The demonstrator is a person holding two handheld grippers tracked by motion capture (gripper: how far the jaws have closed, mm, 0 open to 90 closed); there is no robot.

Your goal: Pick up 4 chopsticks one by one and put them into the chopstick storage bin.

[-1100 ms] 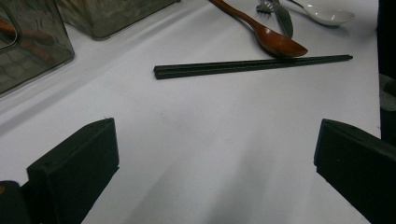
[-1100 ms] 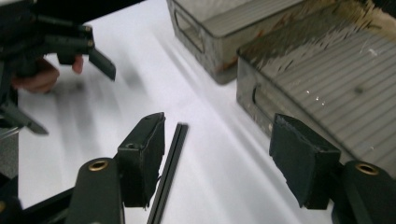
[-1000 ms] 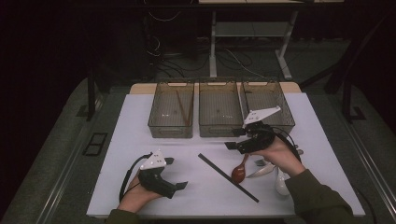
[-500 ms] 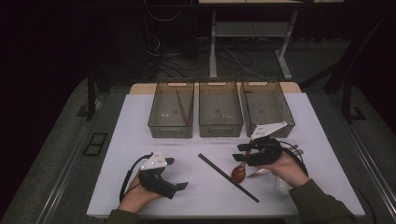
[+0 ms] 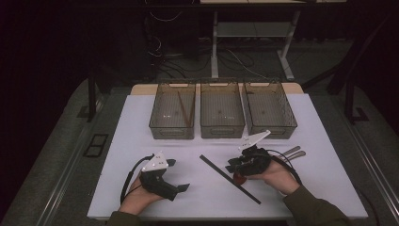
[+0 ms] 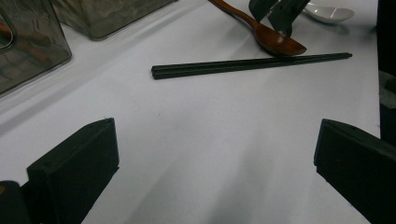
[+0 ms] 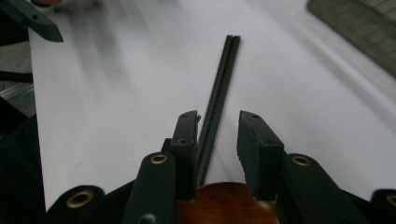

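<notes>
A brown wooden spoon (image 6: 275, 42) lies on the white table just beyond a pair of black chopsticks (image 5: 229, 178). My right gripper (image 5: 234, 167) is low over the spoon's bowl (image 7: 219, 205). Its jaws have just been closing and now stand narrowly apart on either side of the spoon; I see no pad pressing on it. From the left gripper view, the right gripper (image 6: 275, 21) has its tips down at the bowl. My left gripper (image 5: 178, 175) rests near the front left, jaws wide, nothing between them (image 6: 217, 128).
Three dark wire bins stand in a row at the back; the left bin (image 5: 172, 131) holds wooden chopsticks. Metal utensils (image 5: 291, 153) lie right of my right hand. A white spoon (image 6: 329, 11) lies past the wooden one.
My right gripper came down and nearer from in front of the right bin onto the wooden spoon, and its jaws narrowed. The left gripper stayed put.
</notes>
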